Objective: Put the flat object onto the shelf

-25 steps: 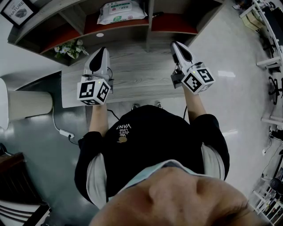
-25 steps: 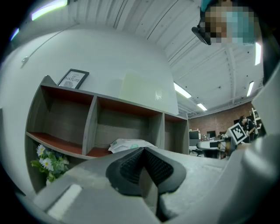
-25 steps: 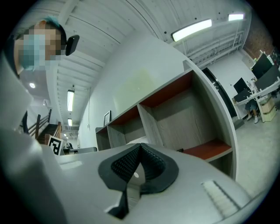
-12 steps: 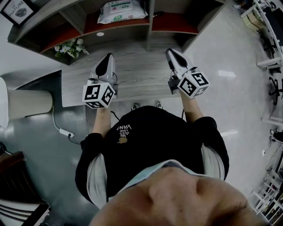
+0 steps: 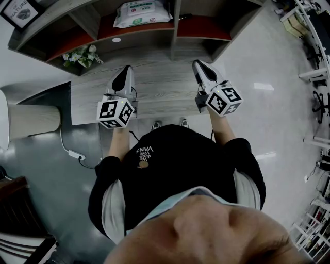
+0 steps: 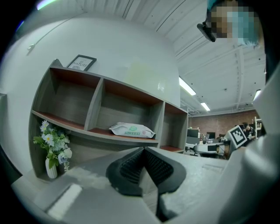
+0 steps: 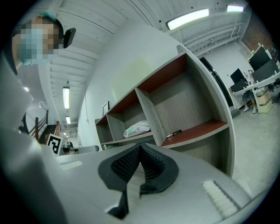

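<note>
Both tongs sink back from the shelf (image 5: pixel 175 26).
Left tongs (image 5: pixel 125 69) and right tongs (image 5: pixel 198 64) are closed on nothing; flat pack (image 5: pixel 142 14) lies shelved ahead, so placing looks done and only rest remains.

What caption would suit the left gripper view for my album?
Shut, empty left gripper faces a shelf holding a white packet, flowers below.

A wipes pack (image 5: pixel 142 14) lies on the shelf (image 5: pixel 175 31) at twelve o'clock. Flowers (image 5: pixel 81 55) stand on the desk (image 5: pixel 165 85) at ten
</note>
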### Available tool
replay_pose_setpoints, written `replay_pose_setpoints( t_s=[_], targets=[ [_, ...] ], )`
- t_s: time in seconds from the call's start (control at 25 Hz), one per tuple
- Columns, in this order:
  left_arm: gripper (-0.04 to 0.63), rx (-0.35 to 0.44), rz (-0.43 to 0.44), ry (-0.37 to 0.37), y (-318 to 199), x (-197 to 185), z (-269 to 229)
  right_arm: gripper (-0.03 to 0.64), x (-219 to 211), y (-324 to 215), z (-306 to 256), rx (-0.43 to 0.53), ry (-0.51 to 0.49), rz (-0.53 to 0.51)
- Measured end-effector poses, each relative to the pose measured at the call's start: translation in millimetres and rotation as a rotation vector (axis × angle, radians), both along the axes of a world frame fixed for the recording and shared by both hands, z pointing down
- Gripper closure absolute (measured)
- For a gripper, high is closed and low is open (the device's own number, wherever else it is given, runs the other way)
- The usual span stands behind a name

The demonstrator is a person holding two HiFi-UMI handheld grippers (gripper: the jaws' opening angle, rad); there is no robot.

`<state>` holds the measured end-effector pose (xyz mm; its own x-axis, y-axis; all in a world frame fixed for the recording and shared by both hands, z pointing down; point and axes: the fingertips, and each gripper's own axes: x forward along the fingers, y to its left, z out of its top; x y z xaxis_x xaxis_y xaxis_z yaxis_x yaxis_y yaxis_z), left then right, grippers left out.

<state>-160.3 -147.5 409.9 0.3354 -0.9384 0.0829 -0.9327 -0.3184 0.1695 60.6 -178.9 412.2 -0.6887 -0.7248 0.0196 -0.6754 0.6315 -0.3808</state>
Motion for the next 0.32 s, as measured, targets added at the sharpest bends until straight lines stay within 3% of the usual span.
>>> replay_pose_setpoints(
  t_s=[0.32],
  targets=[
    [0.595,-0.014,0.002,0.006,-1.5,0.5,4.6,0.618,0.9,-2.7,1.6,-0.006,-0.001,0.005]
  ],
)
